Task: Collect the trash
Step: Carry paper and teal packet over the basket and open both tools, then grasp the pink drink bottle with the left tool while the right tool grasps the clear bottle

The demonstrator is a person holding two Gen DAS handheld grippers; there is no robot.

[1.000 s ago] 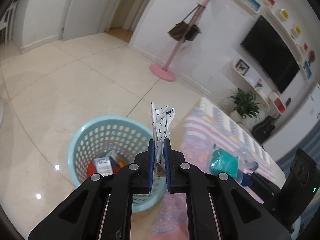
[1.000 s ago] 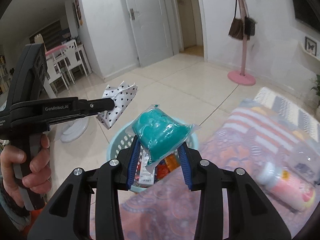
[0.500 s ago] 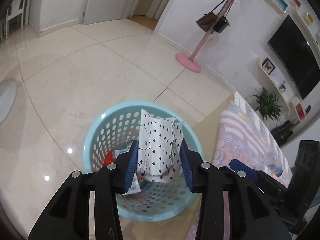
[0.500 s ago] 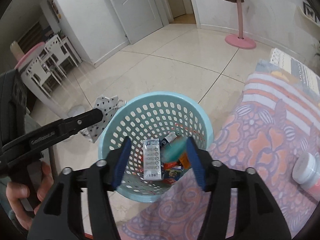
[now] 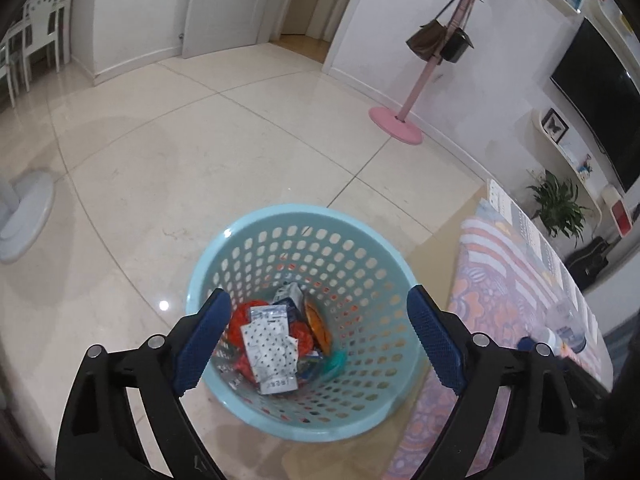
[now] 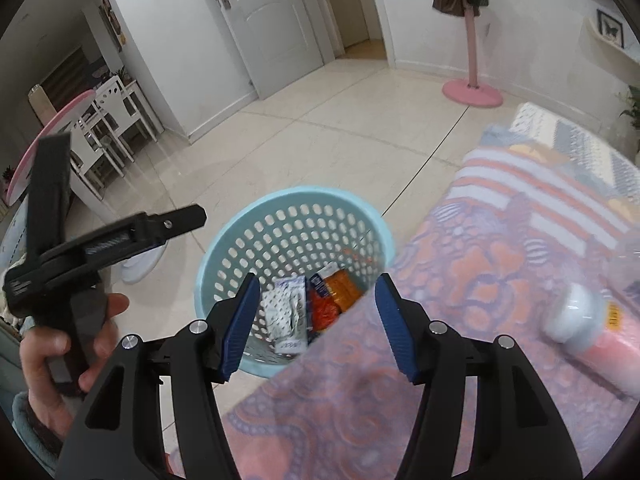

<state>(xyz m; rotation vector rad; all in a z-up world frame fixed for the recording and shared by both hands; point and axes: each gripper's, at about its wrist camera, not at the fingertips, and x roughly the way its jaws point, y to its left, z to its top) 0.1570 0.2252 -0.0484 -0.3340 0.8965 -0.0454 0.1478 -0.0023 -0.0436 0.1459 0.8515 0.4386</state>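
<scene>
The left gripper, black-armed with blue ribbed pads, hangs spread wide and empty over the pale blue perforated plastic basket on the cream tile floor. Half a second ago a white paper wrapper with black dots sat between its pads; now that wrapper lies loose on top of the heap inside the basket. The right gripper is likewise parted with nothing between its pads — the teal plastic pouch it carried a second ago shows as a sliver low against the basket's inner wall, beside orange and red packets. So both pieces count as collected, and both tools look free for another pick.

The dotted wrapper lies flat and crumpled, its long axis running from the near rim up toward the middle, a printed label end nearest the camera. Farther right, on the patterned pink-and-purple cloth, a blurred pink bottle with a white cap lies on its side, cap toward the basket.
</scene>
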